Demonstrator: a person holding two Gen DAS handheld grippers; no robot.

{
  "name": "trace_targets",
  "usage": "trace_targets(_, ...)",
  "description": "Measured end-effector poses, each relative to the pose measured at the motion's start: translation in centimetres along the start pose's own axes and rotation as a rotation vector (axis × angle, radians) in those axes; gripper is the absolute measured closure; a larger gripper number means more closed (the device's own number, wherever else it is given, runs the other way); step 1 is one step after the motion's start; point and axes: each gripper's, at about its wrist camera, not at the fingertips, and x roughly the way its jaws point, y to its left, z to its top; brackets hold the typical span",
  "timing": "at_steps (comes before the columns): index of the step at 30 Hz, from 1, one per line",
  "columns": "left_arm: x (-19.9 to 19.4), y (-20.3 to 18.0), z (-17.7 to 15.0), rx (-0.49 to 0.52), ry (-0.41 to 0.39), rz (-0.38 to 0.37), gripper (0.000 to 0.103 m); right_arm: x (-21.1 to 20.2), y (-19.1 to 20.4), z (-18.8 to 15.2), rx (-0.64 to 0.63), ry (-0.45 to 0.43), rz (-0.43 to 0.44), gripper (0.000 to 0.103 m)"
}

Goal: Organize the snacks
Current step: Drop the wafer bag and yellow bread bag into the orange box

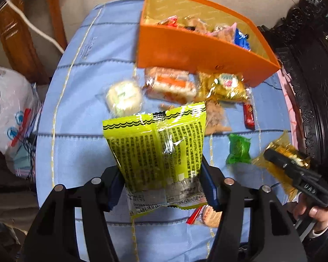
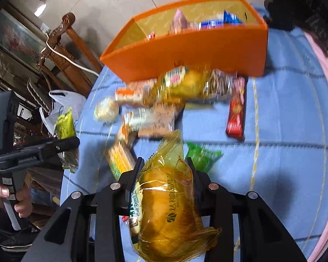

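Left wrist view alone shows printed back of yellow-green packet (image 1: 157,150)

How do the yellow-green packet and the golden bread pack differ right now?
The yellow-green packet is flat, opaque and covered in small print; the golden bread pack is plump and see-through, showing the loaf. The packet sits in the left hand-held gripper, the bread in the right hand-held gripper. Both are clamped above the blue cloth.

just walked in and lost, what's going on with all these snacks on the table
A person is sorting snacks with a handheld claw in each hand. The left claw grips a yellow-green foil snack packet; the right claw grips a golden plastic-wrapped bread roll. Both are held above the blue tablecloth. An orange box already holds some snacks; more lie loose.
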Motion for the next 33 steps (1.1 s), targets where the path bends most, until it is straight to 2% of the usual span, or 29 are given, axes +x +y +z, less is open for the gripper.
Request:
trace_targets(6,-1.5,-2.1,5.4,0.053,-0.075,-0.005,0.044,-3.5,0.4,6.5,-0.030,-0.164,-0.025,0.065)
trace_targets(10,-1.7,-3.5,10.4,0.066,-0.132,0.010,0.044,-3.8,0.0,11.8,-0.041,-0.238,-0.052,0.065)
trace_targets(11,-1.5,-3.8,12.0,0.064,-0.141,-0.007,0.044,-3.4,-0.3,13.4,-0.032,-0.252,-0.058,0.065)
trace_targets(12,-1.2,-4.1,13.6,0.054,-0.141,-0.022,0.044,-3.0,-0.6,14.6,-0.023,-0.262,-0.063,0.065)
trace_targets(15,0.4,-4.9,17.5,0.055,-0.158,-0.001,0.044,-0.8,-2.1,18.2,0.011,-0.269,-0.096,0.065)
trace_targets(17,2.4,-5.0,19.8,0.040,-0.133,0.011,0.044,0.9,-3.0,19.8,0.040,-0.255,-0.103,0.065)
trace_targets(23,8.1,-5.5,23.2,0.022,-0.072,0.042,0.042,6.4,-5.8,22.4,0.099,-0.232,-0.161,0.064)
trace_targets(24,9.1,-5.7,23.5,0.025,-0.062,0.054,0.038,6.9,-6.3,22.6,0.107,-0.225,-0.167,0.059)
trace_targets(25,9.7,-5.8,23.6,0.025,-0.063,0.083,0.033,7.4,-6.7,22.6,0.115,-0.215,-0.178,0.045)
trace_targets(26,9.9,-5.9,23.5,0.030,-0.075,0.122,0.015,7.4,-7.1,22.4,0.142,-0.213,-0.206,0.038)
trace_targets(27,9.8,-5.9,23.3,0.038,-0.101,0.186,0.005,7.0,-7.5,22.2,0.167,-0.226,-0.220,0.030)
trace_targets(30,8.9,-5.3,22.7,0.057,-0.146,0.231,0.005,4.7,-8.1,21.2,0.203,-0.295,-0.220,0.018)
trace_targets(33,7.3,-4.0,21.6,0.036,-0.132,0.197,0.005,2.0,-7.7,19.0,0.176,-0.320,-0.233,0.015)
